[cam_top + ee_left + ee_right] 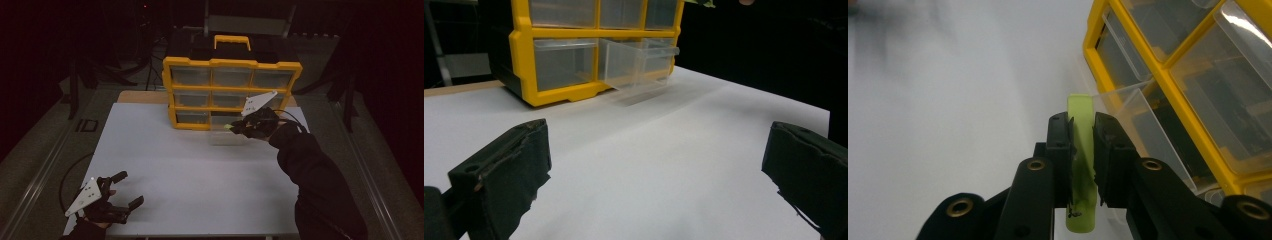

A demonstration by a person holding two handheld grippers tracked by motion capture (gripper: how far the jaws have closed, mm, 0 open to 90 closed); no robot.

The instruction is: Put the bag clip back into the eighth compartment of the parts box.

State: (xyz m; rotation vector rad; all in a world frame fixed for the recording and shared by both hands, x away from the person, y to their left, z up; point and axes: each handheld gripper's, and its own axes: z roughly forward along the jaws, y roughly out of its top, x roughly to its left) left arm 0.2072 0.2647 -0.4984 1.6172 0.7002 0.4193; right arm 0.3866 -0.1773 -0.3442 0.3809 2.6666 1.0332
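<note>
While the left hand-held gripper (122,192) is kept spread apart near the bench (200,170) edge, a lime-green strip (1081,150) is clamped lengthwise in the right hand-held gripper (1081,125), just beside the pulled-out clear drawer (1143,125).

You will find no text, label, brand, number or sign that can be read here. The yellow organizer (231,92) carries no legible marking on its frame or its clear drawers (638,59). The green strip (1081,150) shows a few small dark marks near its lower end, but they are too small and blurred to read.
</note>
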